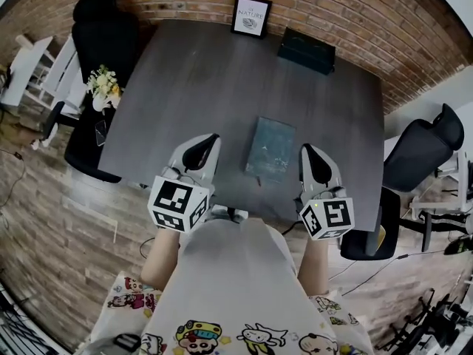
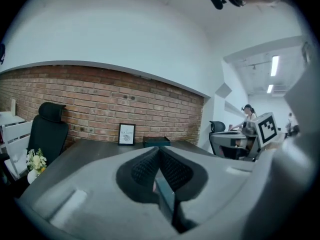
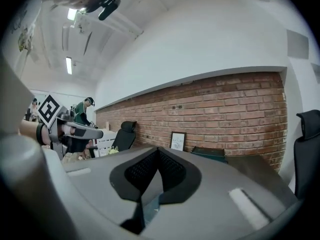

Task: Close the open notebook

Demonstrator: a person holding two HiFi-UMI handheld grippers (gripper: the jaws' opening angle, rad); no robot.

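Brick wall [image 1: 185, 2] backs a dark grey surface [image 1: 192, 87], and white walls and ceiling rise above the brick in both gripper views. On the surface the notebook [image 1: 271, 148] lies shut and flat, its teal cover up, close to the near edge and a little right of the middle. It sits between the two grippers as the head view shows them, touched by neither. The left gripper [image 1: 212, 140] hangs over the near edge to the notebook's left, and the right gripper [image 1: 306, 151] is just beside the notebook's right side. Each gripper points roughly level toward the brick wall. Both pairs of jaws are pressed together at the tips, with nothing between them in either gripper view. At the far edge of the surface a framed picture [image 1: 251, 15] leans against the brick, and a dark box [image 1: 307, 50] stands to its right. A black office chair [image 1: 103, 28] stands at the surface's far left corner, with a small bunch of pale flowers [image 1: 103, 83] below it. Another black chair [image 1: 417, 154] stands off the right side.
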